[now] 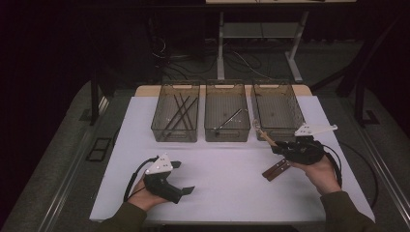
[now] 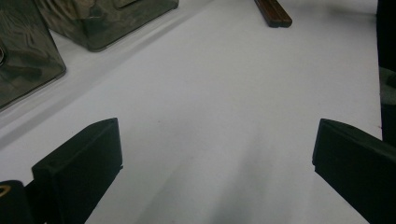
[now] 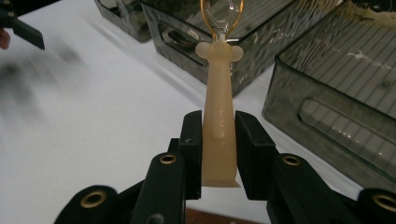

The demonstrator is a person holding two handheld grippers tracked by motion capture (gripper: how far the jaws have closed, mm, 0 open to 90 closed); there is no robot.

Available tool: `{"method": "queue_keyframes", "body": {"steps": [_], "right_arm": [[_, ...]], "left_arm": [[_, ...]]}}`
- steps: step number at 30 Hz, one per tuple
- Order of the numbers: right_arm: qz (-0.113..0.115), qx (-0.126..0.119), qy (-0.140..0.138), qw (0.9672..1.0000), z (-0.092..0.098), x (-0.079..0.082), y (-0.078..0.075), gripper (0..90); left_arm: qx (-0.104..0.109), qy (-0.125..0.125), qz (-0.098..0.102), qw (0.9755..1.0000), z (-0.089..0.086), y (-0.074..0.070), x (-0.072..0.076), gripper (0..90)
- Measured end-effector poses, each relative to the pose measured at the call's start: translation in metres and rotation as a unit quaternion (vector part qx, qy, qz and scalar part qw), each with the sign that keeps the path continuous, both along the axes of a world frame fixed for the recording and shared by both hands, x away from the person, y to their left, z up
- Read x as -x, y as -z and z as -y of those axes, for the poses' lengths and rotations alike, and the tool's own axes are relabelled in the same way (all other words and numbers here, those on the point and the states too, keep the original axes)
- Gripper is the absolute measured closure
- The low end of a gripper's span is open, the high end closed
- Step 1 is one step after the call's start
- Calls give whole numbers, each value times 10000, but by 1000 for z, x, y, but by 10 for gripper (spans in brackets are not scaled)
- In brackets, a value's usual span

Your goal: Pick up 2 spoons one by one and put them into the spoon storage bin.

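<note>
Nearest you, your left hand-held gripper (image 1: 185,177) rests on the white desk (image 1: 227,188), its jaws spread wide with nothing between them. Your right hand-held gripper (image 3: 218,140) pinches the smooth cream plastic handle of a small whisk with thin wire loops (image 3: 218,116), held above the desk just short of the bins. That slick, tapering handle could slip or swivel between the flat black pads. A dark brown wooden bar (image 1: 276,170) lies beneath. Beyond stand three smoky translucent ribbed plastic bins (image 1: 227,118); the wire loops could catch a rim.
</note>
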State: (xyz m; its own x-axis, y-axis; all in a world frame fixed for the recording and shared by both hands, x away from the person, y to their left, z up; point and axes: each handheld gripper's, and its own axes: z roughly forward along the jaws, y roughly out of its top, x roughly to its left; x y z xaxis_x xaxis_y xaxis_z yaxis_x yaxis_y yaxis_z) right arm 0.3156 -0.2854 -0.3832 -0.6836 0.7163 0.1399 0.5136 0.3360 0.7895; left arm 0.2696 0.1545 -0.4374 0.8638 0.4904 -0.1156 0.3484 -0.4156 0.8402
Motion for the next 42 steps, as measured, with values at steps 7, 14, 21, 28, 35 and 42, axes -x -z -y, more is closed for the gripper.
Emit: {"method": "queue_keyframes", "body": {"steps": [7, 14, 21, 28, 35, 42], "right_arm": [[31, -160, 39, 9999, -8, -11, -3, 734], [76, -183, 34, 9998, -17, -23, -4, 734], [116, -216, 28, 9997, -25, -31, -8, 733], [168, -252, 33, 9995, -34, -42, -12, 733], [137, -316, 76, 9994, -48, -58, -14, 734], [50, -163, 112, 9998, -66, -76, -15, 733]], "left_arm": [[6, -6, -3, 10000, 0, 0, 0, 2], [18, 0, -10, 10000, 0, 0, 0, 2], [24, 5, -8, 10000, -1, 0, 0, 2], [-3, -5, -2, 10000, 0, 0, 0, 2], [-4, -18, 32, 10000, -1, 0, -1, 2], [-24, 14, 41, 10000, 0, 0, -1, 2]]}}
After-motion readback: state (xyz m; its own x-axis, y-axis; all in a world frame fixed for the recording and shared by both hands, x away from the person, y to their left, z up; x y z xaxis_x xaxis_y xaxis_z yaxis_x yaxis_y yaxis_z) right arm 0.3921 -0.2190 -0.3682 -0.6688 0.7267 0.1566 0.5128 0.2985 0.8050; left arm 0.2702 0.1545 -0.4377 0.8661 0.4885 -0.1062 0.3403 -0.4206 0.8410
